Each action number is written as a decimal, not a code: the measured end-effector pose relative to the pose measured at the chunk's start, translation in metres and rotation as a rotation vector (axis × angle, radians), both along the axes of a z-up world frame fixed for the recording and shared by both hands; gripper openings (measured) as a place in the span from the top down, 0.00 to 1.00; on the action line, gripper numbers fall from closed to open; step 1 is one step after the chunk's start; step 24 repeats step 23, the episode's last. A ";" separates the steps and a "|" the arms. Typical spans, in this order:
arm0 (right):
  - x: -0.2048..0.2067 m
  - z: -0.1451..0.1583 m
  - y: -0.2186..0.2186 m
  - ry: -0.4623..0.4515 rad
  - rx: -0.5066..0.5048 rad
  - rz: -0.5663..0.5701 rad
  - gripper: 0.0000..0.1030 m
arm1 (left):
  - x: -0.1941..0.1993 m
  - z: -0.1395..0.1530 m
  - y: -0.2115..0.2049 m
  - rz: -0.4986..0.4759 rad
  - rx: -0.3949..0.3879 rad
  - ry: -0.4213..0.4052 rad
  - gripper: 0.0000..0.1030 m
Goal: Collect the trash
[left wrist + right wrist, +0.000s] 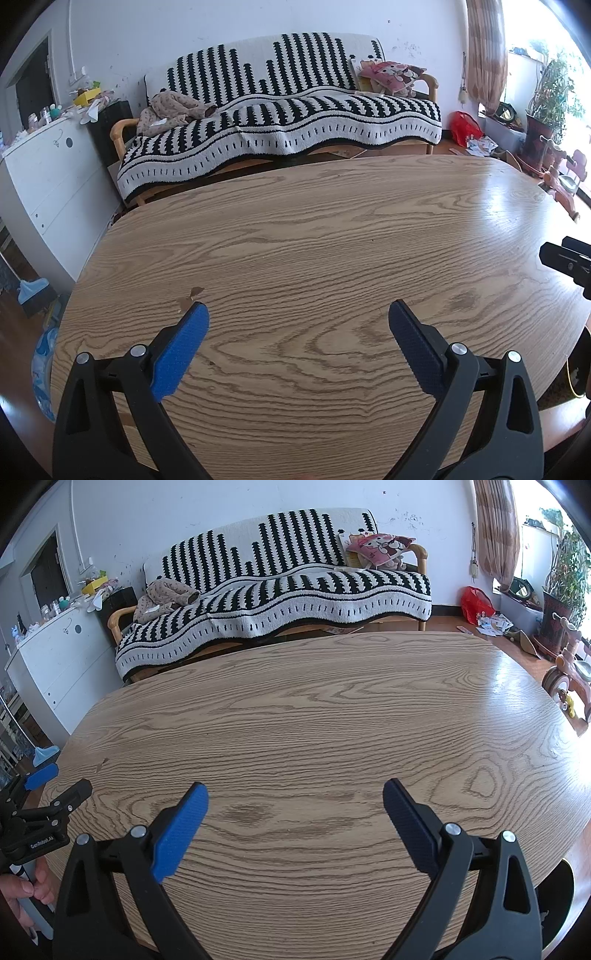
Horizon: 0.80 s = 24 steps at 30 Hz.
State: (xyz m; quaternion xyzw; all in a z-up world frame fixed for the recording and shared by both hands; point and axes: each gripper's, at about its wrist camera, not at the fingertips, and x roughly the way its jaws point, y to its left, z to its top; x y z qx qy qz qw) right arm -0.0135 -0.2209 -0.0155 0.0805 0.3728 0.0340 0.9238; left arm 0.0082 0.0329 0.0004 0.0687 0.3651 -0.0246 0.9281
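Oak-grain oval wooden table fills both views and serves as your landmark; its surface shows bare grain with a small chipped patch in the veneer just ahead of the left fingertip.

Your left gripper hovers over the table's near half; its blue-padded fingers are spread wide with nothing between them; it shows again at the left edge of the right wrist view, gripped by your hand.

Your right gripper hovers over the same near half, to the right of the left one; fingers likewise spread wide and holding nothing.

No trash item can be made out on the table; scattered paper scraps lie on the floor beyond the table's far right corner, just beside a red plastic bag.

Beyond the table's far edge: wooden-framed sofa under a black-and-white striped blanket; pink cartoon-print cushion at its right end; beige crumpled garment at its left end.

Left of the table: white cabinet with cluttered top.

Right of the table: potted green plant; child's tricycle.
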 end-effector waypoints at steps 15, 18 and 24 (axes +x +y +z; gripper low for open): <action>-0.002 0.000 -0.003 0.003 0.007 -0.003 0.11 | -0.002 0.001 -0.001 -0.003 -0.005 -0.008 0.08; -0.002 0.000 -0.005 0.002 0.008 -0.003 0.11 | 0.000 0.002 -0.002 -0.001 -0.002 0.001 0.08; -0.002 0.001 -0.005 0.004 0.008 -0.003 0.11 | 0.003 0.001 0.000 0.006 -0.007 0.016 0.08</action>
